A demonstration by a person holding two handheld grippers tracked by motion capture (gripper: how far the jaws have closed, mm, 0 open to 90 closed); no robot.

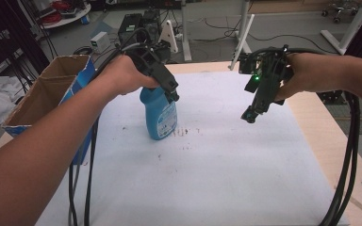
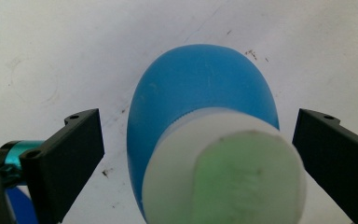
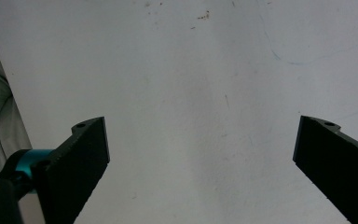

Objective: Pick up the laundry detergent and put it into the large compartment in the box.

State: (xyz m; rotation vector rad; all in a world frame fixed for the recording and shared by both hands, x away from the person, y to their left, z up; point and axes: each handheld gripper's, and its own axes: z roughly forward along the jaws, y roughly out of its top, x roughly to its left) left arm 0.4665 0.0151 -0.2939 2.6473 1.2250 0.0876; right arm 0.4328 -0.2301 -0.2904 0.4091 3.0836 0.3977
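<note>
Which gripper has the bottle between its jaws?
The left gripper: its open jaws straddle the blue bottle's white cap. The right gripper is open over bare white table.

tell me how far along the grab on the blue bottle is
Done: the left gripper is lined up over the upright blue bottle, jaws open on either side of its white cap. In hand: closing in, no grip yet. Left: shutting and lifting. The right gripper hangs open over the white table cover.

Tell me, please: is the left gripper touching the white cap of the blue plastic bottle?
Apart. In the left gripper view, the left gripper has its jaws open, and white table surface shows between each jaw and the white cap of the blue plastic bottle.
</note>
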